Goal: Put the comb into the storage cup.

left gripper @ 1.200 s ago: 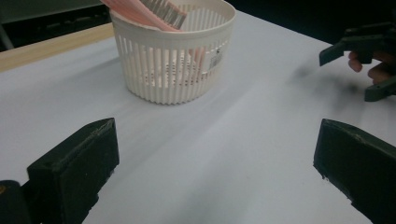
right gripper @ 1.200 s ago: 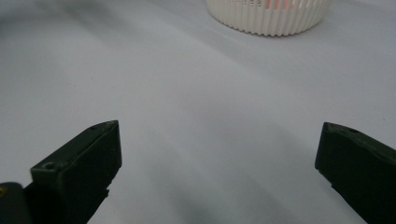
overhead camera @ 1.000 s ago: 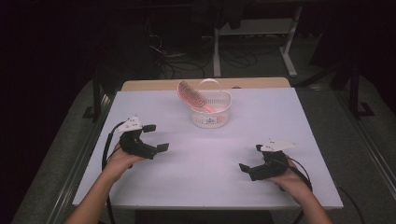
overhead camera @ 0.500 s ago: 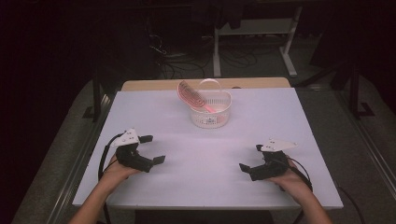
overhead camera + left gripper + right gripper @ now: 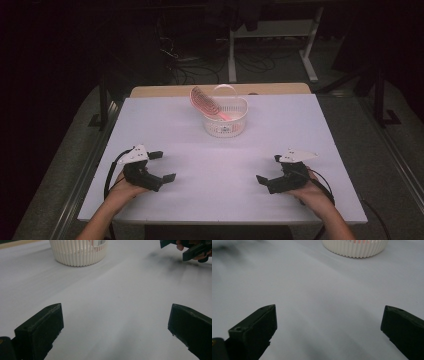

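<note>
pink brush [image 5: 207,102] tops high view's basket [image 5: 226,124]; each hand-held gripper spread.

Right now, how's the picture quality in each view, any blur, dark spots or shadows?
High view: the white table is evenly lit and sharp, while the room behind is nearly black. Left gripper view: the basket is fairly crisp, and a smudgy shadow lies under the right tool. Right gripper view: the basket is soft and out of focus, and the table looks hazy.
</note>
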Available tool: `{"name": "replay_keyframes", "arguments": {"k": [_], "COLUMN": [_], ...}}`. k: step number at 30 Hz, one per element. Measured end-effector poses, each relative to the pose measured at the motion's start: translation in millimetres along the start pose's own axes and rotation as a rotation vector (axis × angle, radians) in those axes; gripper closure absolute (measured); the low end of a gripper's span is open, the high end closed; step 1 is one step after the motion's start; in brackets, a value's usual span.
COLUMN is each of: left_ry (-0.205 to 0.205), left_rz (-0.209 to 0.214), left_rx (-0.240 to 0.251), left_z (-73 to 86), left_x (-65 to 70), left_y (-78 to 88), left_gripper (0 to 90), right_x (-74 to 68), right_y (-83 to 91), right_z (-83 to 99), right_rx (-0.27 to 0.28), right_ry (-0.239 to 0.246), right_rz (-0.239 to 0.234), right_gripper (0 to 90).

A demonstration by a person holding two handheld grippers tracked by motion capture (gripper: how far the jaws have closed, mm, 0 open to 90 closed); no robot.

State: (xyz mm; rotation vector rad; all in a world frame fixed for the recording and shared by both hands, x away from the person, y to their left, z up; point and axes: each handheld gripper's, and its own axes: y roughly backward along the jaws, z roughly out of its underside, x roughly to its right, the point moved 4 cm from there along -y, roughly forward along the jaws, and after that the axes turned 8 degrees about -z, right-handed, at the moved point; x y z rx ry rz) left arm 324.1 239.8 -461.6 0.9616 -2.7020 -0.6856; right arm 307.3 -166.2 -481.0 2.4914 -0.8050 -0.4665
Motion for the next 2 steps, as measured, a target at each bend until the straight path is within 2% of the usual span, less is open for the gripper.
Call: {"name": "replay_keyframes", "arguments": {"k": [2], "left_ry": [0.001], "left_rz": [0.001], "left_rx": [-0.004], "left_z": [0.3], "left_x": [-0.1], "left_y": [-0.2], "left_gripper": [0.1], "right_x": [0.2], "right_y": [0.0], "right_z": [0.2], "right_rx": [-0.001], "right_ry": [-0.001], "right_rz": [0.001], "right_gripper": [0.0]}}
